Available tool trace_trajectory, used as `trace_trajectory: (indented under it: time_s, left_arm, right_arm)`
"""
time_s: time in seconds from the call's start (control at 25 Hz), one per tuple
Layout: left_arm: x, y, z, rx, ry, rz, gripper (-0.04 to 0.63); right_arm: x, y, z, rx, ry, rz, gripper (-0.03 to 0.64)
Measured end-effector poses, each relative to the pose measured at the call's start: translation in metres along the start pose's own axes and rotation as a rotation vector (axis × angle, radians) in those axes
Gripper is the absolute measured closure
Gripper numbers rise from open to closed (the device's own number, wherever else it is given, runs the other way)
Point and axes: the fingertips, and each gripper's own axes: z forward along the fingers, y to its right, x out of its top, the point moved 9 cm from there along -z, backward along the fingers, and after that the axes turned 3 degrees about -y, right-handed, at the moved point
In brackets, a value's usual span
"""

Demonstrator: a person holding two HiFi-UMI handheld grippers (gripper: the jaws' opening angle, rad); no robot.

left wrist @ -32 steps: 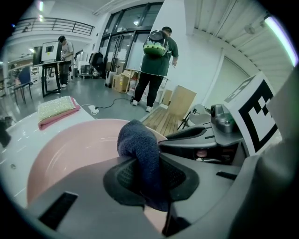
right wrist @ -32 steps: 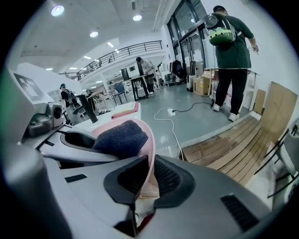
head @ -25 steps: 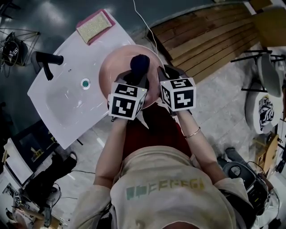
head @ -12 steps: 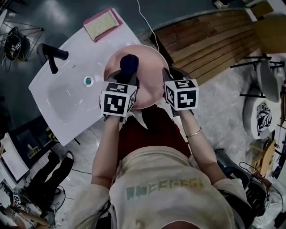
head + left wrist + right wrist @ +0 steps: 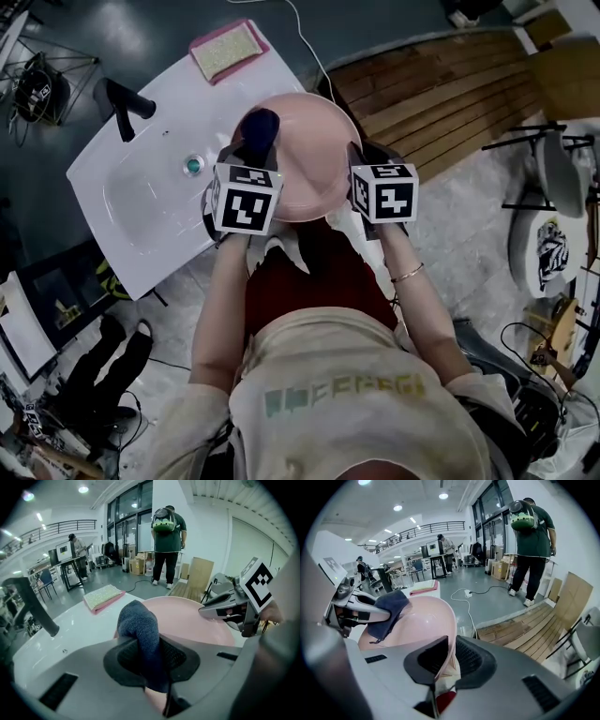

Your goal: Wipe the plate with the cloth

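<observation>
Mid-wipe: left tongs (image 5: 149, 663) pinch cloth (image 5: 137, 623) at left edge of plate (image 5: 314, 164), right tongs (image 5: 446, 663) clamp rim; next likely sweep cloth inward

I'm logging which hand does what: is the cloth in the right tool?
No, the cloth is pinched in the left tool, while the right tool clamps the rim of the plate.

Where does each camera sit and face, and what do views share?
Head view: on the head, steeply down onto plate and sink; forearms, torso, left tongs, right tongs show.
Left gripper view: along left tongs, shut on cloth, across the plate; right tongs at right.
Right gripper view: along right tongs, shut on plate rim; left tongs at left.
Shared: plate and cloth, all three.
</observation>
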Motion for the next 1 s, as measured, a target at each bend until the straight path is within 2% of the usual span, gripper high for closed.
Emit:
trace_trajectory:
  time_s: [0.2,0.36,0.48,0.64,0.84,1.0]
  left_arm:
    - [-0.008,-0.017,-0.019,0.058,0.024,0.010,0.515]
    - [-0.007,-0.020,-0.038,0.038,0.078,-0.007,0.515]
    - [-0.003,-0.007,-0.047,-0.033,0.122,-0.030,0.515]
    - [0.003,0.026,-0.048,-0.171,0.144,-0.030,0.515]
    - [0.009,0.067,-0.036,-0.310,0.125,-0.016,0.515]
    - [0.008,0.092,-0.025,-0.357,0.085,0.023,0.515]
  right_arm:
    - [-0.004,-0.003,-0.003,-0.021,0.004,0.021,0.549]
    - [-0.008,-0.006,-0.004,-0.036,0.005,0.043,0.548]
    - [-0.010,-0.007,-0.006,-0.044,0.008,0.054,0.549]
    - [-0.013,-0.009,-0.006,-0.052,0.016,0.068,0.549]
    - [-0.013,-0.008,-0.007,-0.052,0.026,0.066,0.549]
    - [-0.014,-0.007,-0.009,-0.048,0.032,0.073,0.549]
